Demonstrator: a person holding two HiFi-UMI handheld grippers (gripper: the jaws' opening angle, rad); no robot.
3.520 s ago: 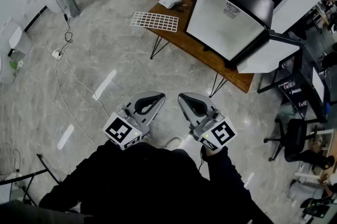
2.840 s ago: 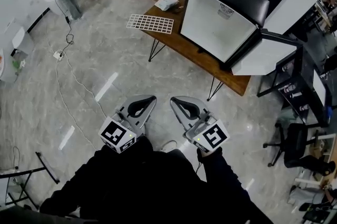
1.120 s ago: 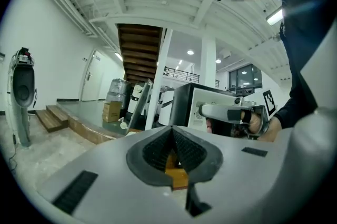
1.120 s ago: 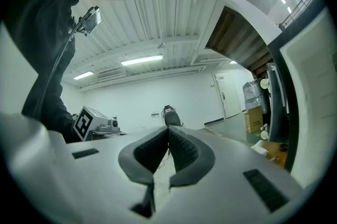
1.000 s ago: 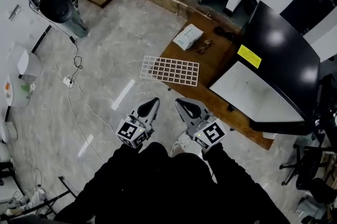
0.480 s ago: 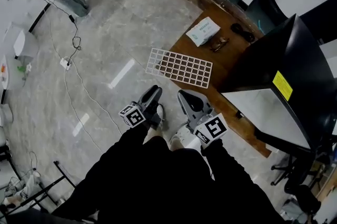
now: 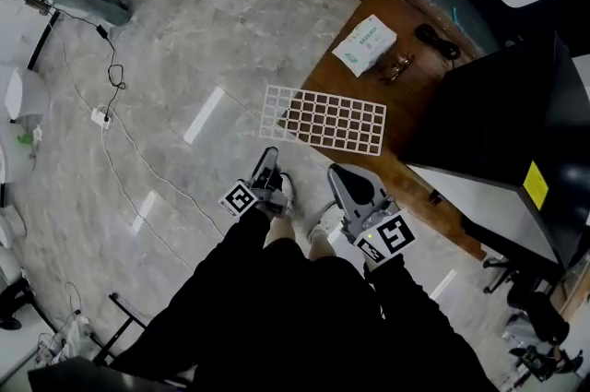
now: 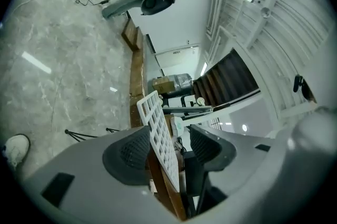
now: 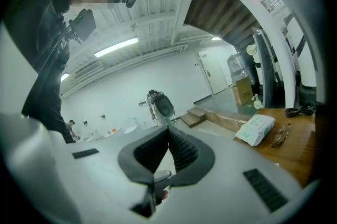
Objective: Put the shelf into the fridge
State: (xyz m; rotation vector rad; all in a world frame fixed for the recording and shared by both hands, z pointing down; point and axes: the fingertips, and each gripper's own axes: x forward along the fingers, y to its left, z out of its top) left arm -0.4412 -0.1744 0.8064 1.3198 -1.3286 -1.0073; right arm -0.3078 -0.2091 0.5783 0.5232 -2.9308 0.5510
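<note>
shelf (image 7: 323, 119), a white grid, is not yet in the black fridge (image 7: 502, 132), which stands on the right end of the wooden table (image 7: 346, 86). it is laid flat further left, one side overhanging the edge. the left gripper (image 7: 268, 158) is rolled on its side, its jaws just opened wide, the overhang lined up ahead, unpinched. the right gripper (image 7: 343, 174) is pressed together, empty. the rim is best taken squarely, so the grid is lifted level.

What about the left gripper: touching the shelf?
Cannot tell. Left gripper view: the shelf stands between the left gripper's jaws, which have just been opening, clear of one pad but overlapping the other's outline.
</note>
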